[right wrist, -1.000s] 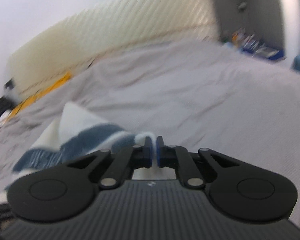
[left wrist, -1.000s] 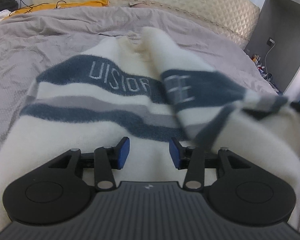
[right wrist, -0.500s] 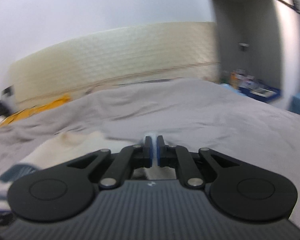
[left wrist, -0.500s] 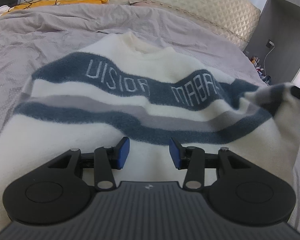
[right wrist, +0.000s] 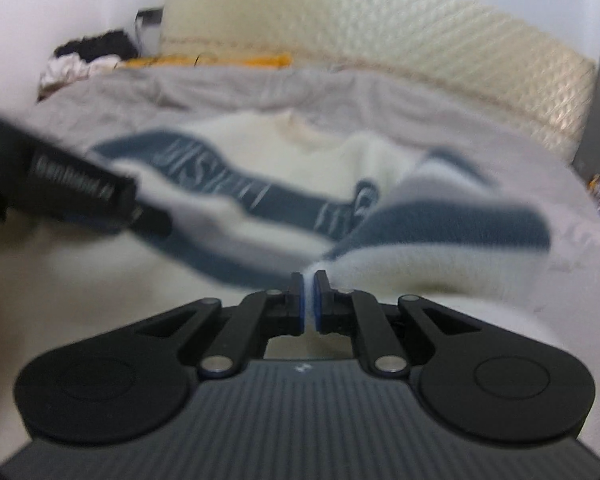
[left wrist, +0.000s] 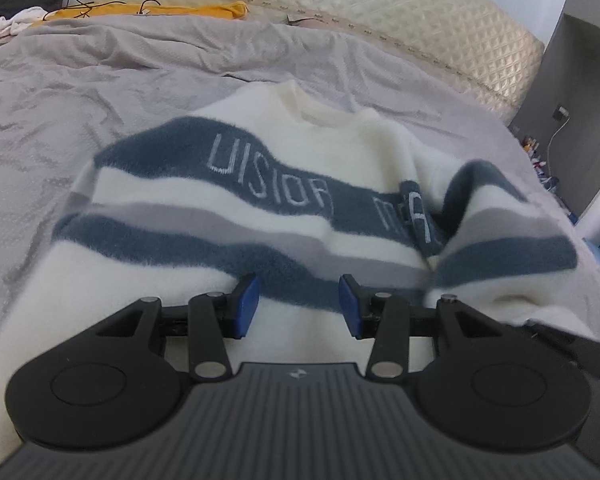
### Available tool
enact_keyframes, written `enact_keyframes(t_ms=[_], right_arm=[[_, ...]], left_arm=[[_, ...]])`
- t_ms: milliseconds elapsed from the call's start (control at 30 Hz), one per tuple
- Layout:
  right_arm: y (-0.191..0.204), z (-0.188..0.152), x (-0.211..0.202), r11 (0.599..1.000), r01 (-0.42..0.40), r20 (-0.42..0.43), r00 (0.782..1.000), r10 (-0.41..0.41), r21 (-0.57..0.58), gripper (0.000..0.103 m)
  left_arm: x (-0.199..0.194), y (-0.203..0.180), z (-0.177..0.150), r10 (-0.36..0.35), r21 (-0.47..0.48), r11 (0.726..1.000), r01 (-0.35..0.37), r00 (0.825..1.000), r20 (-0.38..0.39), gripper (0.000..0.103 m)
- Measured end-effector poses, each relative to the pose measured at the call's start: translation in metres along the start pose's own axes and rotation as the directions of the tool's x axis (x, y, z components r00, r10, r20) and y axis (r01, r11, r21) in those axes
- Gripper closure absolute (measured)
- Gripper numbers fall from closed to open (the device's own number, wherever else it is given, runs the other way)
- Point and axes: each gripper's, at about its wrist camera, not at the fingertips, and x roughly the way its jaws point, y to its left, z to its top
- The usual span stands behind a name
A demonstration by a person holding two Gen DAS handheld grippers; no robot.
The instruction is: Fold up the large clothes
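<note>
A wide bed covered with a wrinkled grey sheet [left wrist: 100,92] fills the room, backed by a cream quilted headboard [left wrist: 380,4] against a white wall. Along the head of the bed lies a strip of yellow cloth [left wrist: 152,10] with a dark cable over it, and a heap of dark and pale clothes [left wrist: 16,0] sits at the far left corner. At the right edge stands a grey cabinet [left wrist: 572,92] with small clutter at its foot. The sweater [left wrist: 236,184], fluffy white with dark blue and grey bands and pale lettering, lies face up in the middle of the sheet, collar toward the headboard. Its right sleeve [left wrist: 500,232] is doubled over onto the chest, hiding the end of the lettering. The left gripper [left wrist: 299,306] hangs over the lower body of the sweater with its 2 blue pads spread apart, pinching nothing. The right gripper [right wrist: 309,300] has its pads pressed onto a white fold of the sleeve end; that view is blurred.
</note>
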Motion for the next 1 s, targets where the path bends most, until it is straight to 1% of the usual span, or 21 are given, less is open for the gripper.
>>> enact_keyframes(t_ms=[100, 167, 200, 267, 300, 333, 367, 400, 433, 467, 533, 600, 667, 767, 833, 867, 900, 933, 1000], right_arm=[[0.014, -0.008, 0.009, 0.999, 0.015, -0.01, 1.0, -0.016, -0.045, 0.094], [0.013, -0.009, 0.007, 0.999, 0.014, -0.006, 1.0, -0.015, -0.029, 0.093], [0.009, -0.007, 0.004, 1.0, 0.008, -0.007, 1.0, -0.008, 0.006, 0.093], [-0.006, -0.002, -0.005, 0.99, -0.015, -0.012, 1.0, 0.017, 0.137, 0.092], [-0.014, 0.001, -0.012, 0.975, -0.028, -0.018, 0.999, 0.033, 0.222, 0.09], [-0.023, 0.002, -0.02, 0.956, -0.033, -0.022, 0.999, 0.041, 0.292, 0.082], [-0.032, 0.002, -0.029, 0.927, -0.046, -0.021, 0.998, 0.058, 0.373, 0.075], [-0.038, 0.001, -0.039, 0.893, -0.061, -0.017, 0.997, 0.076, 0.446, 0.059], [-0.041, -0.003, -0.046, 0.867, -0.078, -0.006, 0.996, 0.093, 0.492, 0.046], [-0.043, -0.006, -0.055, 0.842, -0.094, 0.005, 0.994, 0.108, 0.531, 0.042], [-0.043, -0.012, -0.066, 0.808, -0.105, 0.016, 0.993, 0.117, 0.58, 0.042], [-0.046, -0.019, -0.075, 0.757, -0.117, 0.041, 0.992, 0.119, 0.643, 0.042], [-0.055, -0.022, -0.082, 0.698, -0.119, 0.071, 0.993, 0.098, 0.707, 0.042], [-0.081, -0.019, -0.092, 0.631, -0.107, 0.121, 0.992, 0.021, 0.768, 0.042], [-0.103, -0.023, -0.098, 0.565, -0.068, 0.124, 0.99, -0.061, 0.822, 0.042], [-0.114, -0.028, -0.1, 0.524, -0.039, 0.108, 0.989, -0.101, 0.851, 0.042], [-0.126, -0.035, -0.101, 0.473, -0.012, 0.083, 0.988, -0.131, 0.881, 0.042], [-0.135, -0.043, -0.102, 0.423, -0.002, 0.069, 0.987, -0.144, 0.906, 0.042], [-0.155, -0.062, -0.102, 0.28, -0.002, 0.047, 0.987, -0.154, 0.96, 0.042]], left_arm=[[0.002, -0.002, -0.002, 0.01, 0.007, 1.0, -0.01, 1.0, 0.001, 0.053], [0.003, -0.001, -0.002, 0.01, 0.006, 1.0, -0.01, 1.0, -0.001, 0.053], [0.003, -0.001, -0.002, 0.01, 0.005, 1.0, -0.01, 1.0, -0.002, 0.053], [0.004, 0.0, -0.002, 0.01, 0.002, 1.0, -0.01, 1.0, -0.004, 0.053], [0.004, 0.0, -0.002, 0.01, 0.001, 1.0, -0.01, 1.0, -0.004, 0.053], [0.004, 0.0, -0.001, 0.009, 0.001, 1.0, -0.009, 1.0, -0.004, 0.053], [0.004, 0.0, -0.001, 0.009, 0.001, 1.0, -0.009, 1.0, -0.004, 0.053], [0.004, 0.0, -0.001, 0.009, 0.0, 1.0, -0.009, 1.0, -0.004, 0.053], [0.004, 0.0, -0.002, 0.008, -0.001, 1.0, -0.008, 1.0, -0.004, 0.053], [0.003, -0.001, -0.002, 0.008, -0.002, 1.0, -0.008, 1.0, -0.005, 0.053], [0.003, 0.0, -0.001, 0.007, -0.006, 1.0, -0.007, 1.0, -0.006, 0.053], [0.003, 0.0, -0.001, 0.003, -0.011, 1.0, -0.003, 1.0, -0.007, 0.053], [0.002, 0.001, -0.001, 0.001, -0.016, 1.0, -0.001, 1.0, -0.008, 0.053], [0.002, 0.002, 0.0, -0.007, -0.028, 1.0, 0.006, 1.0, -0.01, 0.053], [0.002, 0.004, 0.001, -0.011, -0.032, 0.999, 0.011, 1.0, -0.011, 0.053], [0.003, 0.004, 0.001, -0.012, -0.034, 0.999, 0.012, 1.0, -0.012, 0.053], [0.003, 0.004, 0.001, -0.013, -0.036, 0.999, 0.013, 1.0, -0.012, 0.053], [0.004, 0.005, 0.001, -0.014, -0.038, 0.999, 0.014, 1.0, -0.014, 0.053], [0.006, 0.005, 0.002, -0.018, -0.04, 0.999, 0.017, 1.0, -0.017, 0.053]])
